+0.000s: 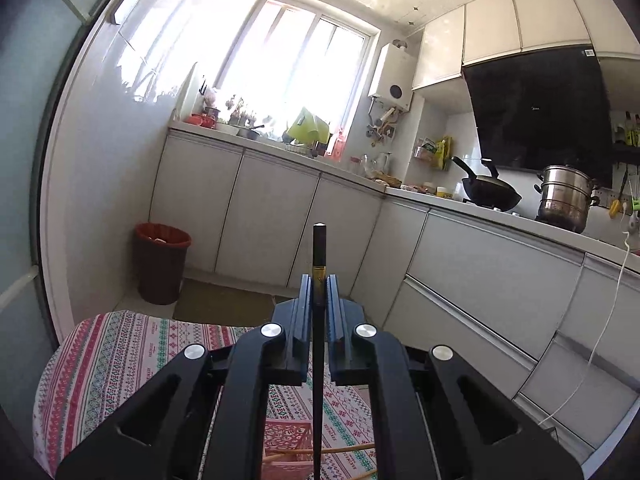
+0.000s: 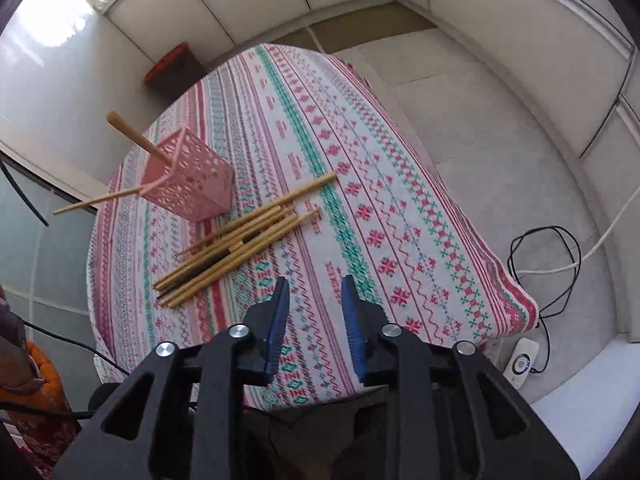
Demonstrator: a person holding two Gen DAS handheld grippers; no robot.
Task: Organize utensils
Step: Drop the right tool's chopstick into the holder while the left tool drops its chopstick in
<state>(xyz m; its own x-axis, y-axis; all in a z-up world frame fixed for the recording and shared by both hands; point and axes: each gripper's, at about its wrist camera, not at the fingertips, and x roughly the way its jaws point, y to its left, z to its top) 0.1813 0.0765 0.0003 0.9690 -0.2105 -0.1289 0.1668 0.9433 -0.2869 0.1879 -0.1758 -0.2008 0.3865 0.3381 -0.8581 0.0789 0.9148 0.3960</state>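
My left gripper [image 1: 319, 280] is shut on a black chopstick [image 1: 319, 256] with a gold band, held upright above the table; its lower end reaches down toward the pink perforated holder [image 1: 286, 436]. In the right wrist view the pink holder [image 2: 192, 182] stands on the patterned tablecloth [image 2: 360, 200] with two bamboo chopsticks [image 2: 136, 138] leaning out of it. A pile of bamboo chopsticks [image 2: 236, 244], with a dark one among them, lies beside the holder. My right gripper [image 2: 314, 284] is open and empty, above the cloth just right of the pile.
A red waste bin [image 1: 160, 260] stands on the floor beyond the table. White kitchen cabinets [image 1: 480, 272] run along the right, with a wok [image 1: 490, 192] and steel pot [image 1: 566, 200] on top. Cables and a power strip [image 2: 520, 360] lie on the floor right of the table.
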